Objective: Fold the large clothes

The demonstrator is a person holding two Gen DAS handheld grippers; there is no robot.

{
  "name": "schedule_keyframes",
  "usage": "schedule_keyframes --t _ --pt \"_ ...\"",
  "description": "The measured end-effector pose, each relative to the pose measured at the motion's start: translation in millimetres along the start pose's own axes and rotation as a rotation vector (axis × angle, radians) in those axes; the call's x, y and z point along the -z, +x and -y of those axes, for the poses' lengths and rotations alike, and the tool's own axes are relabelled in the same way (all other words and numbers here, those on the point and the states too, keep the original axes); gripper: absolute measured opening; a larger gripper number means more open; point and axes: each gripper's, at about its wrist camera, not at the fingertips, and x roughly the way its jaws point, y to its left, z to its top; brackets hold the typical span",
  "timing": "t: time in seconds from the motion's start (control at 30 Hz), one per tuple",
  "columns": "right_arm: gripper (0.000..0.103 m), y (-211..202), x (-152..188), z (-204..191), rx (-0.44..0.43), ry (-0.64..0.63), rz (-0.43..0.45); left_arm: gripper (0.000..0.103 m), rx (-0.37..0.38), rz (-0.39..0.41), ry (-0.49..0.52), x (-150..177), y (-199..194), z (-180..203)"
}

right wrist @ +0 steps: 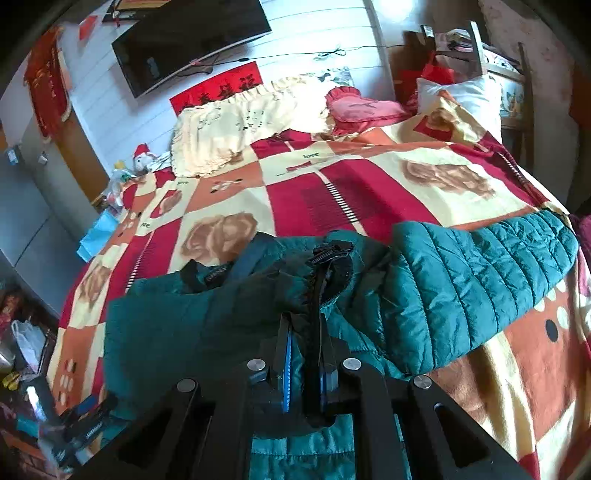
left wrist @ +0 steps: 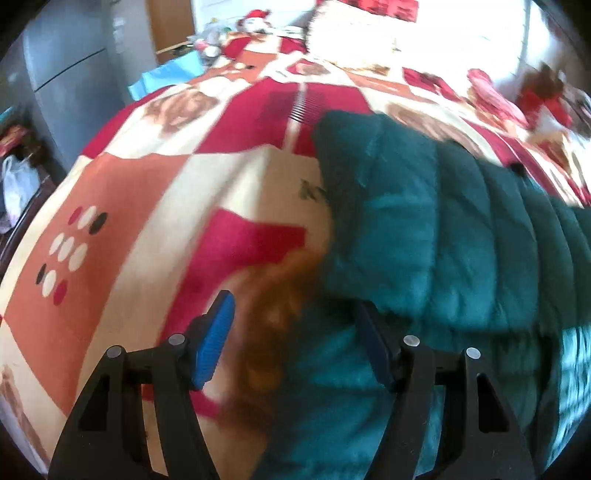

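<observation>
Left wrist view: the left hand-held gripper [left wrist: 295, 343] is spread wide, nothing between its blue pads [left wrist: 216, 339]. It hangs above the edge of the jacket [left wrist: 436, 236], a teal quilted garment lying on the bed [left wrist: 122, 206]. The left pad sits over the patterned bedspread, the right pad over teal fabric (view is motion-blurred, so contact cannot be confirmed). A brown fur trim [left wrist: 273, 325] shows between the pads, at the jacket's edge. Background: grey cabinet [left wrist: 74, 74] at upper left, stuffed toy [left wrist: 251, 26] at the far end of the bed.

Right wrist view: the right hand-held gripper [right wrist: 304, 365] is closed on the jacket [right wrist: 461, 288], pads pinching a dark fold w/ a black zipper strip [right wrist: 317, 306] running up from between them. The jacket lies across the near part of the bed [right wrist: 332, 192]: body bunched at centre-left, one quilted sleeve [right wrist: 498, 273] stretched to the right, reaching the bed's right edge. Collar label and hang loop face up near centre. Far end of bed: cream blanket [right wrist: 240, 125], red heart cushion [right wrist: 362, 109], white pillow [right wrist: 461, 92]. A TV [right wrist: 184, 40] is mounted on the wall above. Clutter at lower left beside the bed (items too small to ID).
</observation>
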Motion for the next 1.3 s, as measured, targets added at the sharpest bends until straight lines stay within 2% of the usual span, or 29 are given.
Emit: schedule_keyframes --t 0.13,0.23,0.3,0.43,0.5,0.53,0.67,0.73,0.8,0.83,0.87,0.93,1.0,1.07,1.17,1.2,1.27,1.3 --pt "0.009 13 3 -3 -0.042 0.011 -0.043 0.068 0.032 -0.013 -0.107 -7 7 -25" --pt "0.009 33 10 -10 -0.032 -0.007 -0.074 0.068 0.011 -0.003 -0.103 -4 8 -32" --pt "0.009 50 13 -14 -0.008 -0.029 -0.103 0.068 0.028 -0.013 -0.1 -3 10 -35" --pt "0.009 85 16 -10 0.119 -0.096 -0.141 0.068 0.059 -0.026 -0.083 0 3 -33" --pt "0.009 102 19 0 0.206 -0.111 -0.158 0.068 0.046 -0.025 -0.062 4 -6 -30" --pt "0.009 105 20 3 0.218 -0.109 -0.159 0.068 0.038 -0.019 -0.052 6 -11 -30" --pt "0.009 90 8 2 0.231 -0.145 -0.084 0.068 0.024 0.044 -0.027 10 -35 -29" --pt "0.009 86 2 -1 0.285 -0.199 -0.043 0.068 0.015 0.082 -0.022 8 -45 -26" --pt "0.007 95 3 1 0.345 -0.225 -0.062 0.068 0.036 0.093 -0.017 4 -51 -21" --pt "0.005 105 9 9 0.418 -0.23 -0.096 0.068 0.043 0.094 -0.01 2 -52 -16" --pt "0.005 109 12 16 0.422 -0.213 -0.118 0.068 0.046 0.095 0.002 0 -52 -10" --pt "0.005 110 15 22 0.412 -0.194 -0.131 0.068 0.047 0.098 0.025 -4 -51 1" --pt "0.005 100 17 39 0.299 -0.092 -0.115 0.068 0.051 0.104 0.036 -9 -48 11" --pt "0.005 86 14 47 0.249 -0.03 -0.106 0.068 0.069 0.093 0.034 -14 -41 20" --pt "0.007 69 8 42 0.177 -0.008 -0.083 0.068 0.083 0.086 0.022 -21 -31 33" --pt "0.008 56 5 29 0.118 -0.033 -0.058 0.068 0.084 0.086 0.02 -24 -28 38" --pt "0.022 56 4 19 0.094 -0.043 -0.054 0.068 0.084 0.091 0.023 -30 -23 48" --pt "0.049 55 3 9 0.055 -0.056 -0.052 0.068 0.079 0.095 0.027 -32 -21 52"
